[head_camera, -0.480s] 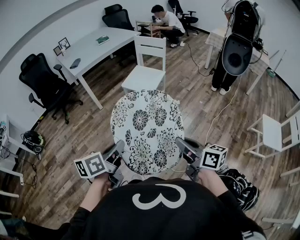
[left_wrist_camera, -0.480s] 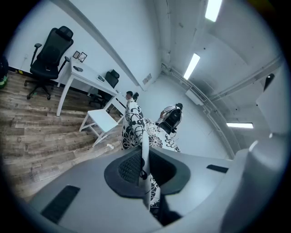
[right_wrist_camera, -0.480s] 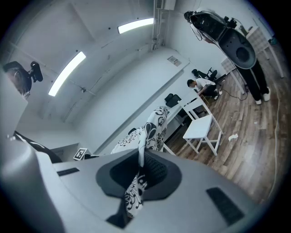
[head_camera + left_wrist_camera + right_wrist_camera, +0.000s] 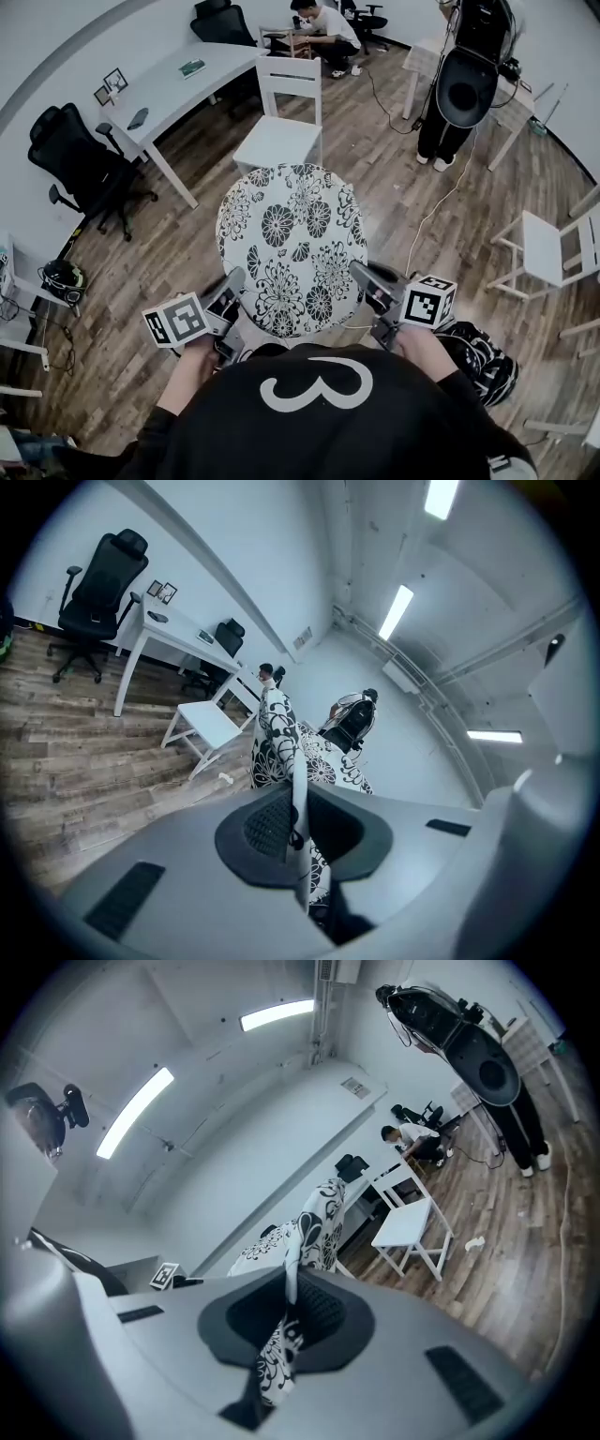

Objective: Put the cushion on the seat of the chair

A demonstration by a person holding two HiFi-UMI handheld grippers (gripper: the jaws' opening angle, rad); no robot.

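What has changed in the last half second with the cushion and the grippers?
The cushion has edged slightly toward the white chair, its far edge now reaching the seat's front. Left gripper and right gripper stay clamped on its near edge.

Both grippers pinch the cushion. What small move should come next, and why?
Probably carry the cushion forward toward the white chair: the left gripper and right gripper are shut on its near edge, and it hangs short of the seat.
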